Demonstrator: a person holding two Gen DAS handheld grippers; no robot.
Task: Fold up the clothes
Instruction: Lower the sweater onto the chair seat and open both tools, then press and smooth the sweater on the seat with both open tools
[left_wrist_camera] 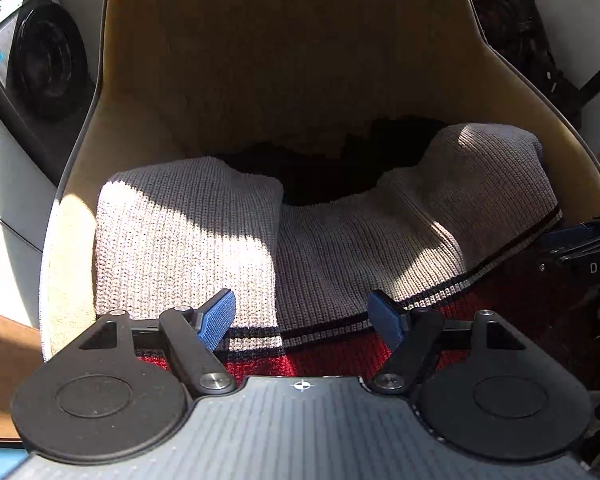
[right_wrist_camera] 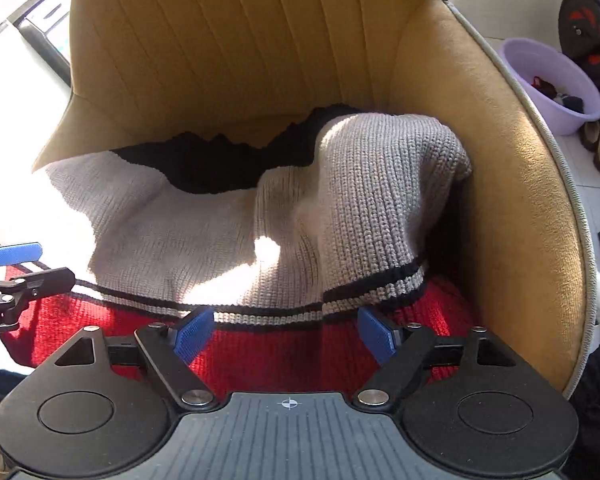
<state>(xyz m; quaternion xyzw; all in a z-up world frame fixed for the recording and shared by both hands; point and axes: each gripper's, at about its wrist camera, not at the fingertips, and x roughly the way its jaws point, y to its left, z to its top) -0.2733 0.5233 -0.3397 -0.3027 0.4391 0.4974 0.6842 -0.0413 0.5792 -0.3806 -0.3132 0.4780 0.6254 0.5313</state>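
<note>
Both claws (left_wrist_camera: 302, 318) (right_wrist_camera: 286, 334) gape over ribbed knit sweater (right_wrist_camera: 204, 232).

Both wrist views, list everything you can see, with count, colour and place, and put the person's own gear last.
sweater: one, grey, red and black knit, lying on the chair seat, both sleeves folded in
chair: one, mustard yellow, under the sweater
washer: one, white with dark door, left of chair
basin: one, lilac, on the floor right of chair
weights: black and red, far right, count unclear
left claw: one, black with blue pads, open over the hem
right claw: one, same colours, open over the hem
</note>
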